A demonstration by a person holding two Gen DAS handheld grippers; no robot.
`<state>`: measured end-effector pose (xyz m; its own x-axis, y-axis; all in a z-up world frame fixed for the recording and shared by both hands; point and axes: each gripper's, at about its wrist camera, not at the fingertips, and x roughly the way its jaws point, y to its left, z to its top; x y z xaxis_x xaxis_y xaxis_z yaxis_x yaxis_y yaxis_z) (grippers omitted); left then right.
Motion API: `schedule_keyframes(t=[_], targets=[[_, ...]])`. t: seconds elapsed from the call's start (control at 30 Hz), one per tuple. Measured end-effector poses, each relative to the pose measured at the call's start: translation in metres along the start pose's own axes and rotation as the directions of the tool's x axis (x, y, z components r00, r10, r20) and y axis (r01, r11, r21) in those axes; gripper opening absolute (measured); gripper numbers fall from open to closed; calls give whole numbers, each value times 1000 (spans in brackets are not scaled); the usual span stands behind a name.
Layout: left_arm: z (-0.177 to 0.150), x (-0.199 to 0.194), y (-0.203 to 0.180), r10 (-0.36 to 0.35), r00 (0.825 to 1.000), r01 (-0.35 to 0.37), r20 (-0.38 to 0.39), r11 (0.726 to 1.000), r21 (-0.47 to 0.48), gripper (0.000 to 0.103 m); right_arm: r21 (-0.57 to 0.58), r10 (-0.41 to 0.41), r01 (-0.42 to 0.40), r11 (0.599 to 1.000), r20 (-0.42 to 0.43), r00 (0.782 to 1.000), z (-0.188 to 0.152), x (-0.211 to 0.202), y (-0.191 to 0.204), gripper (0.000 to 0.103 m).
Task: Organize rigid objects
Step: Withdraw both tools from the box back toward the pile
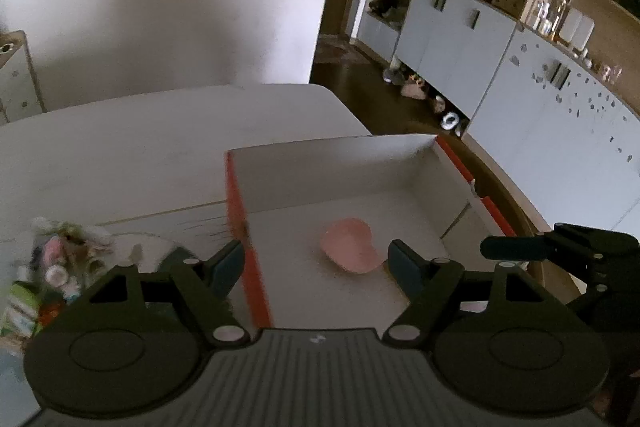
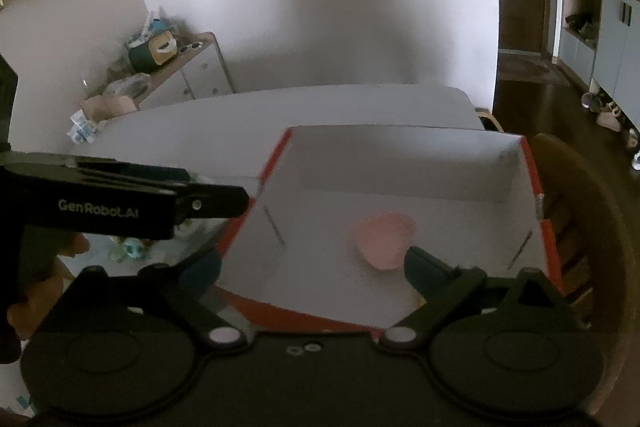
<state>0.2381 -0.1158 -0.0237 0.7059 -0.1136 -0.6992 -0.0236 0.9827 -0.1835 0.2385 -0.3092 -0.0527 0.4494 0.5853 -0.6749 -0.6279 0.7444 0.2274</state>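
With the pink heart-shaped dish (image 2: pixel 385 241) sitting inside the orange-edged white cardboard box (image 1: pixel 336 163) and both the left gripper (image 1: pixel 316 261) and right gripper (image 2: pixel 312 265) fingers spread empty, I'd swing left of the box for the small-item pile (image 1: pixel 60 267) on the surface.

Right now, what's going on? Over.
Left gripper open, empty. Right gripper open, empty. Pink heart dish lies in orange box. Nothing blocking.
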Motion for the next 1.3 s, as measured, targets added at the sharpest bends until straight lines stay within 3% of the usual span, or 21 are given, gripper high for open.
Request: schedule_keyframes(t=[0.7,0.9,1.3], targets=[[-62,-75,126,93,989,-96,119,995,26,91,18,-5,4,1000,35,999,-11,37,112,102],[-72,-78,171,101,988,-101,115,995,-14,91,-57,13,-11,998,44,999,-12,57,145,102],[-90,-54,236,172,981,-169,85,985,-46,91,-39,-49,51,998,50,998,-1,121,164,102]])
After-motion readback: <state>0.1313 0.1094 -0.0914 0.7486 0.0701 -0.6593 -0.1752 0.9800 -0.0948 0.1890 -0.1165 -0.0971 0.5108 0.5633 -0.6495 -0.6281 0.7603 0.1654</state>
